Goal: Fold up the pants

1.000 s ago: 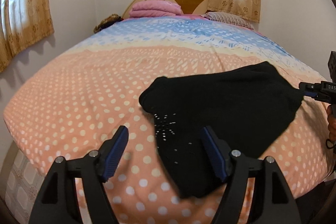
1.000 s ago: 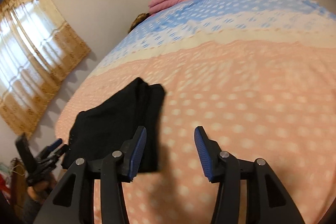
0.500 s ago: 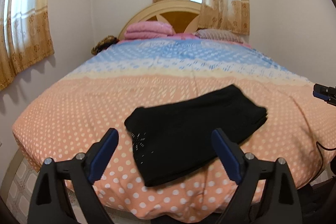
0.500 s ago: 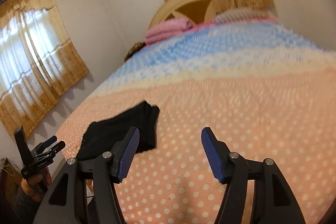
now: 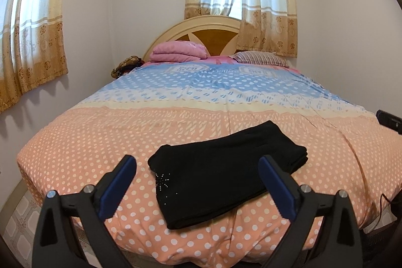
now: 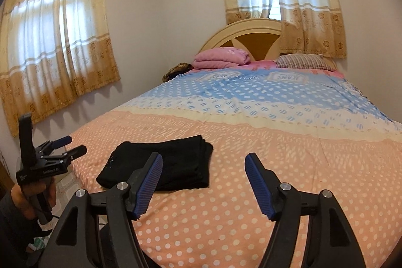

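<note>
The black pants (image 5: 226, 167) lie folded in a flat rectangle near the foot of the bed, with a small sparkly pattern at the near left corner. They also show in the right wrist view (image 6: 163, 167). My left gripper (image 5: 198, 182) is open and empty, held back from the bed edge with the pants ahead of it. My right gripper (image 6: 203, 180) is open and empty, to the right of the pants. The left gripper also shows in the right wrist view (image 6: 65, 145), held in a hand at the far left.
The bed (image 5: 100, 132) has a dotted peach and blue cover. A folded pink blanket (image 5: 178, 52) and a striped pillow (image 5: 261, 58) lie by the headboard. Curtained windows stand on the left and back walls. Tiled floor (image 5: 17, 212) shows at lower left.
Both grippers have pulled back and up from the bed, leaving the folded pants lying there. The left gripper's jaws have opened wider.
</note>
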Tool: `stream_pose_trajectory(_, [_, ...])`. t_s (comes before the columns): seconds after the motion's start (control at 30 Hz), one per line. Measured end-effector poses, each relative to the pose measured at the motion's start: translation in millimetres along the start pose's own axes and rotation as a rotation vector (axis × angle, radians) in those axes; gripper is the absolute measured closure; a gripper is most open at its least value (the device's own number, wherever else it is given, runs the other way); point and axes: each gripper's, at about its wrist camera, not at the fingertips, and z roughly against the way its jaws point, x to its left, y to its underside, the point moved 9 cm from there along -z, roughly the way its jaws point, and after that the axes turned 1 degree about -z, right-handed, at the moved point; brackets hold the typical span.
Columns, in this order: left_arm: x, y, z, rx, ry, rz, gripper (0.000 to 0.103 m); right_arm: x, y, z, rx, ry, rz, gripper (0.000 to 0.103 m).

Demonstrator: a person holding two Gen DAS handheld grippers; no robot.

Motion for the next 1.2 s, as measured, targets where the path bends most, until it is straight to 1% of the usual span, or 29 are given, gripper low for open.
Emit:
stream_pose_trajectory(0.33, [0.7,-0.8,1.3,-0.005,-0.001,0.008,0.003,-1.4,2.8,-1.8,0.004,0.004,-0.006,0.033])
stream_pose_trajectory(0.93, [0.4,2.4,-1.2,0.009,0.002,0.004,0.003,4.6,4.3,-3.4,0.006,-0.004,0.004,0.033])
stream_pose_trajectory(1.03, [0.3,2.5,-1.1,0.009,0.000,0.002,0.000,5.8,5.1,-3.6,0.006,-0.006,0.007,0.033])
stream_pose_trajectory(1.2, [1.0,3.0,-1.6,0.015,-0.001,0.000,0.000,6.6,4.7,-3.2,0.004,-0.006,0.008,0.033])
